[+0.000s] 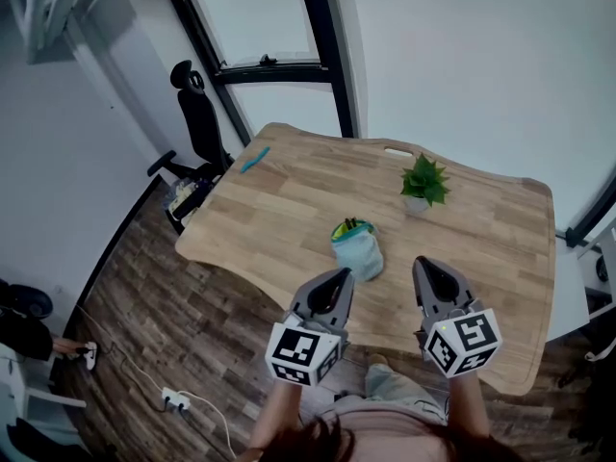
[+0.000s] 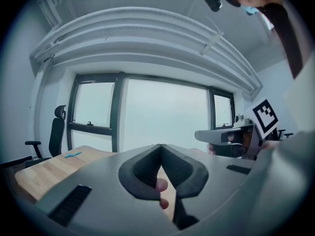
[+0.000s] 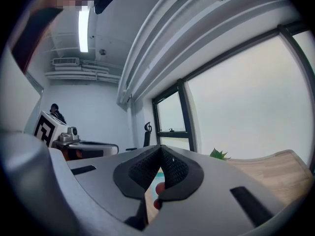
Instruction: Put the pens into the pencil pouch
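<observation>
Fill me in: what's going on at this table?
A person holds the left gripper and right gripper above the near edge of the table, both shut and empty. The pencil pouch sits mid-table with something poking from its top. A blue item, maybe a pen, lies near the far left corner.

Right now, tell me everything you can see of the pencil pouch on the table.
The pencil pouch is a small, soft, pale blue-green bag, cloth by its look. It rests near the middle of the wooden table, its dark open mouth turned toward the far side. Green and yellow ends, likely pens, show in the mouth. It sits apart from the potted plant. The left gripper and right gripper are shut and do not hold it.
</observation>
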Available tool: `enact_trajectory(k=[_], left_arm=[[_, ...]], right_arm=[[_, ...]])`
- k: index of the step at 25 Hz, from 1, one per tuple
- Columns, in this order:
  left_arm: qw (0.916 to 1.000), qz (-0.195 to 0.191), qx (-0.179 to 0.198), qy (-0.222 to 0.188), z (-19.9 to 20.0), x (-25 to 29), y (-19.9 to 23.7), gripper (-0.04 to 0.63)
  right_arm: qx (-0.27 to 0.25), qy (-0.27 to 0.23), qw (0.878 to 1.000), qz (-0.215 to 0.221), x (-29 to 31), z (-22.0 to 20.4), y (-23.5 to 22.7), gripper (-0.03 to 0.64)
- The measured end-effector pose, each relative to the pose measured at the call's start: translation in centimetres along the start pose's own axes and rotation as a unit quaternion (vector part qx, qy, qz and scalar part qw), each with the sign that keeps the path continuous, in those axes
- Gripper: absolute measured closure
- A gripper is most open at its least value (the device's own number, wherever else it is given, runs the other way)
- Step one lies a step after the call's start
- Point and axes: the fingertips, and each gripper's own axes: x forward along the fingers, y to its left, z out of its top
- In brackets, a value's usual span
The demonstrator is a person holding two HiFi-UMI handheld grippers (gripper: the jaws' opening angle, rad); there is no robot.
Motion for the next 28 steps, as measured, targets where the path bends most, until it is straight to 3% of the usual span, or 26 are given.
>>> enact_trajectory(k=[8,28], left_arm=[[0.9998,0.011,-0.007,-0.015,0.9,-3.9,-0.1,0.594],[0.9995,-0.004,-0.026,-0.019,0.1,-10.6,-6.2,0.594]], right_arm=[[-0.017,0.003,1.0,-0.023,-3.9,-0.3,2.4,0.617],[-0.039,0.002,0.999,-0.033,-11.5,-0.1,5.8,0.617]])
